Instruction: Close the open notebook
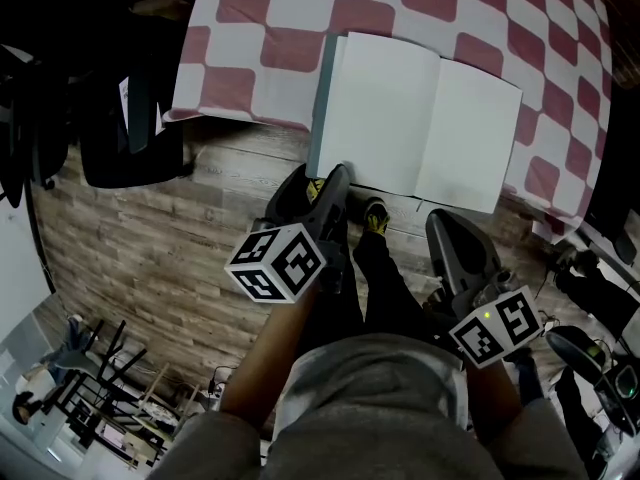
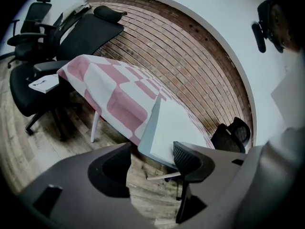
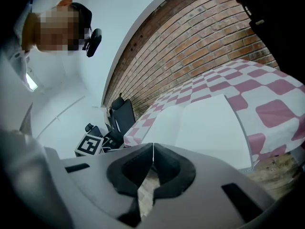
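An open notebook (image 1: pixel 415 118) with blank white pages and a grey-blue cover lies at the near edge of the table with the red-and-white checked cloth (image 1: pixel 260 38). My left gripper (image 1: pixel 325 193) is open, its jaws wide apart, just below the notebook's near left corner; nothing is between them. In the left gripper view the notebook (image 2: pixel 167 128) lies just ahead of the left gripper (image 2: pixel 152 163), seen edge-on. My right gripper (image 1: pixel 450 238) is shut and empty, a little short of the table's edge below the right page. In the right gripper view the notebook (image 3: pixel 205 125) lies beyond the right gripper (image 3: pixel 152 168).
Black office chairs (image 2: pixel 52 46) stand at the table's left end, one with papers (image 2: pixel 43 84) on its seat. The floor (image 1: pixel 150 258) is wood plank. More chairs and cables (image 1: pixel 590 288) are at the right. A brick wall (image 2: pixel 190 56) runs behind the table.
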A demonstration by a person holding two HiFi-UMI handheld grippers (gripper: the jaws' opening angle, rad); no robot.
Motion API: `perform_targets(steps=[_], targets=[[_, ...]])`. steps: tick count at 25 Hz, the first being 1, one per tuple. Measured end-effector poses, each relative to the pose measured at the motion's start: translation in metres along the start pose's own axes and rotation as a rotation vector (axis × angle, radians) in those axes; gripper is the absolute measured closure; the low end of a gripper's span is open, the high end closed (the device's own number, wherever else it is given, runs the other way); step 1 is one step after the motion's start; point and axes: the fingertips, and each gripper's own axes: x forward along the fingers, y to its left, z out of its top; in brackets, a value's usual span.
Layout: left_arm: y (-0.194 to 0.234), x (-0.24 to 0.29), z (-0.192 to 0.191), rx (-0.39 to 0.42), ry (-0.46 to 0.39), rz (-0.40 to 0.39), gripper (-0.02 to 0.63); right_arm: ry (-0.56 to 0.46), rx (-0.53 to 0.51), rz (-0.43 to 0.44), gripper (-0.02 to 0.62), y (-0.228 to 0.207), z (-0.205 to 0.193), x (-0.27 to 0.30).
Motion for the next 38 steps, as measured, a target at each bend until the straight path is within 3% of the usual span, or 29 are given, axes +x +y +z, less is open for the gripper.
perform_targets(steps=[4,14,21,38], targets=[[0.001,0.000,0.000,-0.008,-0.001,-0.014,0.325,-0.001,0.003,-0.004,0.569,-0.002,0.000,-0.001],[-0.001,-0.002,0.002,-0.012,-0.005,-0.009,0.413,-0.009,0.010,-0.005,0.569,-0.005,0.001,-0.005],[-0.007,-0.011,0.010,0.024,-0.028,0.021,0.529,-0.028,0.003,0.001,0.569,-0.002,0.008,-0.012],[-0.050,-0.038,0.033,0.094,-0.107,0.006,0.565,-0.144,-0.041,-0.059,0.569,-0.016,0.052,-0.069]])
